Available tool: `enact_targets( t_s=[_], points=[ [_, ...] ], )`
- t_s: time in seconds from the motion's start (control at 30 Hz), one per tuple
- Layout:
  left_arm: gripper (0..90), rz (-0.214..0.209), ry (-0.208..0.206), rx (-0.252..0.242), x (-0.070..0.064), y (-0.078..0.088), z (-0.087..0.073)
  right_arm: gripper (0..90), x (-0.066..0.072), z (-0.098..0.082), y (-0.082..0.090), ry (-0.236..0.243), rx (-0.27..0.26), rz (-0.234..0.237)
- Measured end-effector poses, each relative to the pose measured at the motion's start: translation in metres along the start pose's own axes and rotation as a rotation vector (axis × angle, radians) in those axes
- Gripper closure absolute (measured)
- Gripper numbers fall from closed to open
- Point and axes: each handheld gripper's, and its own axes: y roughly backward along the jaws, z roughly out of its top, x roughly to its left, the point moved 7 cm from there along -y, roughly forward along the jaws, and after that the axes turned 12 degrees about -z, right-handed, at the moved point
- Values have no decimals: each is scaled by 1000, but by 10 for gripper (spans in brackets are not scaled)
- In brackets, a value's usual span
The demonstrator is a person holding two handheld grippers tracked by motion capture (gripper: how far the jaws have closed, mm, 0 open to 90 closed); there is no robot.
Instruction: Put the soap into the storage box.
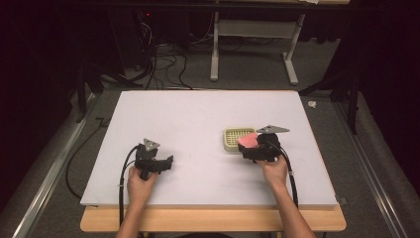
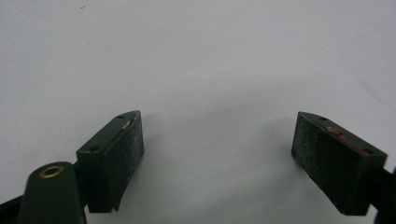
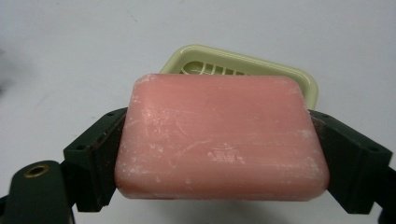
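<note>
Soap bar clamped beside its dish

High view: a white table point(image 1: 198, 119) carries a pale green soap dish point(image 1: 234, 139) with a slotted grid, set right of centre. The right gripper point(image 1: 249, 147) sits at the dish's near right corner, held by the person's right hand point(image 1: 273, 170), with a pink soap bar point(image 1: 248, 140) between its jaws. From here the bar overlaps the dish's right edge; whether it touches the dish cannot be told. The left gripper point(image 1: 167, 163) is well apart on the left half of the table, held low in the left hand point(image 1: 140, 184), its jaws pointing right. A cable trails from each gripper back toward the table's near edge.

Left gripper view: the left gripper point(image 2: 217, 142) has its two black jaws spread wide, with bare white table point(image 2: 201, 60) between and beyond them. The padded fingers point(image 2: 128, 147) grip nothing.

Right gripper view: the right gripper point(image 3: 219, 154) pinches the soap bar point(image 3: 219, 137) by its two short ends, one jaw against each. The bar lies broad face up and roughly level, its pink surface scuffed with pale marks and a faint stamp. Just behind it the soap dish point(image 3: 306, 84) shows its rounded rim and a strip of the grid, the bar covering the rest from this angle. White table point(image 3: 70, 56) surrounds both.
</note>
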Motion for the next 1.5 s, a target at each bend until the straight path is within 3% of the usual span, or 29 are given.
enact_targets(
  t_s=[0.57,0.97,1.2,1.5],
  points=[
    [173,0,0,-1,0,0,0,135,5,14,-19,9,51,-37],
    [173,1,0,0,0,0,0,136,2,11,-35,-8,88,-56],
    [172,1,0,0,0,0,0,135,9,15,-40,10,102,-61],
    [171,3,0,-1,0,0,0,135,13,17,-49,0,130,-76]
  ],
)
